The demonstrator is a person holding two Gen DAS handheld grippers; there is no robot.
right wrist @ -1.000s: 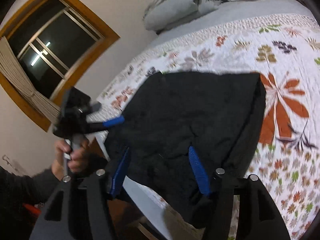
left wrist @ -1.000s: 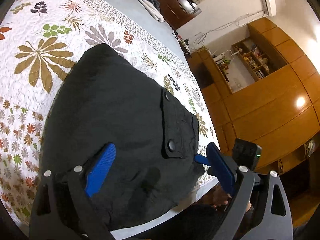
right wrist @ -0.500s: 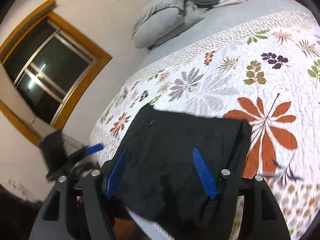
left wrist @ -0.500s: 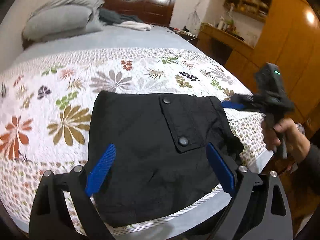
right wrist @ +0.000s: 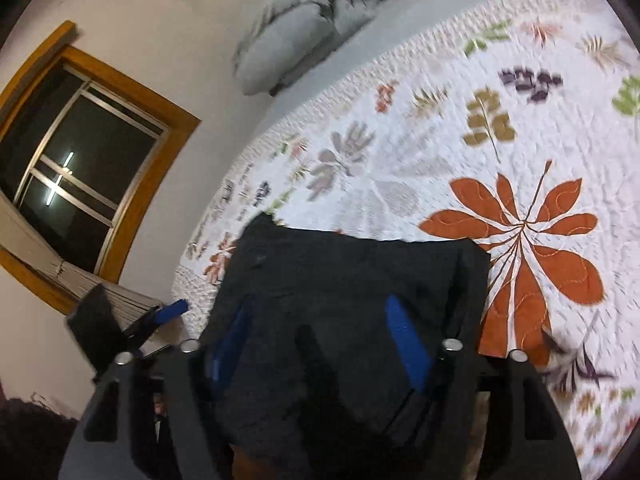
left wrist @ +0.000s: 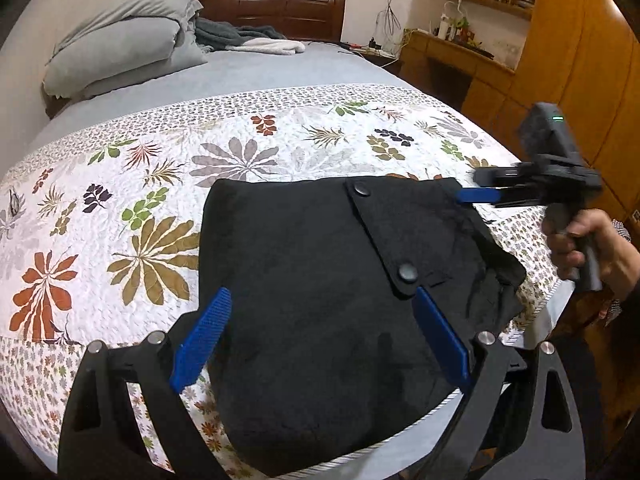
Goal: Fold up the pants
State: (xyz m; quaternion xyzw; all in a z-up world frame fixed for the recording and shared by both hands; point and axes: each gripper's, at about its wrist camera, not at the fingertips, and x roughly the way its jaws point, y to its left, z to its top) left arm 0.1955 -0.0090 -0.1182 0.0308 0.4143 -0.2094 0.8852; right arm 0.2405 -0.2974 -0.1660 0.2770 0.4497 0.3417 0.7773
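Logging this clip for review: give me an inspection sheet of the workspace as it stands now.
Surface: bed with leaf-print quilt.
Job's things: black pants, folded into a compact block near the bed's edge, pocket flap up.
Clutter: grey pillows and loose clothes at the headboard.
Grippers: left gripper open, holding nothing; right gripper open, holding nothing.
Cables: wires on the wall above the desk.
Surroundings: wooden cabinets, window.

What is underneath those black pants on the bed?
The black pants lie folded on a leaf-patterned quilt, which shows all around them, with their near edge at the bed's edge. Whatever lies directly beneath the fabric is covered.
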